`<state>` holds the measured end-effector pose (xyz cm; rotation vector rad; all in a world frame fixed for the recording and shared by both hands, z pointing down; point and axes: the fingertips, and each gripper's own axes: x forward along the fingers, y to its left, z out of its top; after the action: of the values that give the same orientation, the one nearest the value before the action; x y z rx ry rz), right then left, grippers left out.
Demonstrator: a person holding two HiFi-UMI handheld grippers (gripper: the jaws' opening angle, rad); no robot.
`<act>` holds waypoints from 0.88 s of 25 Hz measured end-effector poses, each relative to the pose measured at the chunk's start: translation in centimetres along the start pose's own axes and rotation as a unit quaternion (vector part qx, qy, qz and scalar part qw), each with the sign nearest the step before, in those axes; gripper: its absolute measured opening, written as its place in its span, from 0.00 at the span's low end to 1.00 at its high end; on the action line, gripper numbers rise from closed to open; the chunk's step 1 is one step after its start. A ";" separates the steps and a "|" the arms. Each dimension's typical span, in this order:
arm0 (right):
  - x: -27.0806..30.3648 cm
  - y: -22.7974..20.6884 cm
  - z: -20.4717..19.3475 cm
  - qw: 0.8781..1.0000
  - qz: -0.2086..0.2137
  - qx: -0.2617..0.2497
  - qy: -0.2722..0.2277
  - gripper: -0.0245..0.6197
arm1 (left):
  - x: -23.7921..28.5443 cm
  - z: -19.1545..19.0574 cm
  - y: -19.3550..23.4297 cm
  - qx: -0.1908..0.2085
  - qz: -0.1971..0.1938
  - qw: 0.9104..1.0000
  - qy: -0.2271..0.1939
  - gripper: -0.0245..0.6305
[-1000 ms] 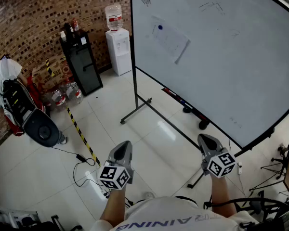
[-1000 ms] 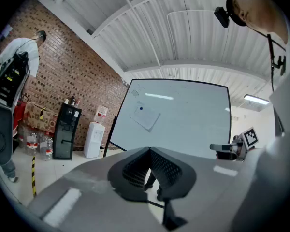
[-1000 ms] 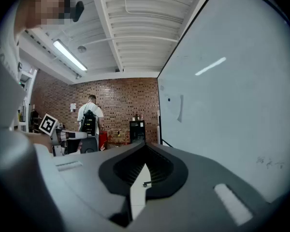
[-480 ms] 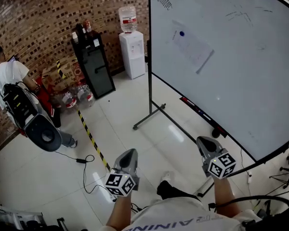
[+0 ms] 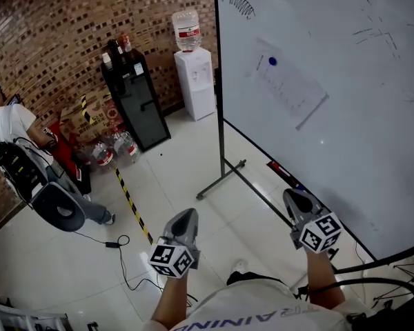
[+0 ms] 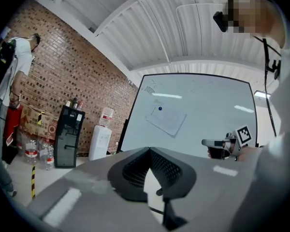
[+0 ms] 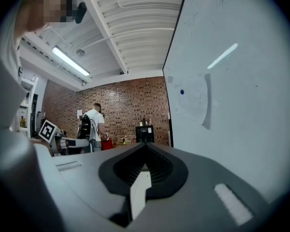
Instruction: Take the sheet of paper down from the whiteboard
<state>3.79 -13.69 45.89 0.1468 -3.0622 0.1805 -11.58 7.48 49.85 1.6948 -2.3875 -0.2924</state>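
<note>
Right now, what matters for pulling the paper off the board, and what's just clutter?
Job: sheet of paper, blue magnet at its top corner, whiteboard, left tongs and right tongs, both shut and empty.
Clutter: water dispenser, black cabinet, floor bottles, striped floor tape.

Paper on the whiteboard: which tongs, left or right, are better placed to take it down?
Probably right. The right tongs sit close under the whiteboard, nearer the paper; the left tongs hang over open floor, left of the board's edge.

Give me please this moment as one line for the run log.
stage: before grasp | paper: on whiteboard, under blue magnet, untouched | left gripper: shut, empty | right gripper: shut, empty
</note>
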 end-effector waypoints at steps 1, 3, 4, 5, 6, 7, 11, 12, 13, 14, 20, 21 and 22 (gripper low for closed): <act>1.0 -1.0 0.8 1.000 0.000 0.000 -0.007 0.04 | 1.8 0.4 0.3 0.001 -0.004 1.000 0.000 0.04; 2.5 -3.0 2.1 1.000 -0.002 -0.004 -0.018 0.04 | 5.2 1.2 0.3 0.006 -0.017 1.000 0.001 0.04; 3.2 -3.9 2.7 1.000 -0.005 -0.007 -0.024 0.04 | 6.7 1.5 0.2 0.011 -0.024 1.000 0.002 0.04; 3.8 -4.8 3.2 1.000 -0.007 -0.009 -0.029 0.04 | 8.2 1.8 0.1 0.016 -0.031 0.999 0.002 0.04; 4.4 -5.7 3.7 0.999 -0.009 -0.010 -0.033 0.04 | 9.6 2.1 0.1 0.020 -0.037 0.999 0.002 0.04; 5.0 -6.4 4.1 0.999 -0.012 -0.010 -0.036 0.04 | 10.8 2.4 0.1 0.023 -0.043 0.999 0.003 0.04; 5.4 -9.2 5.0 0.998 -0.033 -0.007 -0.045 0.04 | 15.5 3.2 -0.4 0.033 -0.076 0.997 0.007 0.04; 5.4 -9.9 5.2 0.998 -0.041 -0.007 -0.048 0.04 | 16.7 3.4 -0.5 0.035 -0.085 0.996 0.006 0.04; 5.3 -10.6 5.3 0.997 -0.051 -0.008 -0.050 0.04 | 17.9 3.7 -0.6 0.036 -0.095 0.995 0.006 0.04; 5.2 -11.2 5.5 0.997 -0.063 -0.008 -0.052 0.04 | 19.1 3.9 -0.7 0.037 -0.107 0.993 0.006 0.04; 4.1 -14.5 6.5 0.985 -0.159 -0.009 -0.064 0.04 | 27.0 5.8 -1.1 0.050 -0.196 0.979 0.003 0.04; 4.0 -15.0 6.9 0.982 -0.177 -0.010 -0.068 0.04 | 28.4 6.3 -1.1 0.053 -0.215 0.975 0.003 0.04; 4.1 -15.4 7.4 0.978 -0.196 -0.012 -0.072 0.04 | 29.7 6.7 -1.1 0.056 -0.232 0.971 0.004 0.04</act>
<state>0.73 -30.14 40.64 0.7837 -3.0918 0.1125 -21.99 -20.65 44.54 2.2914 -2.0034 -0.2182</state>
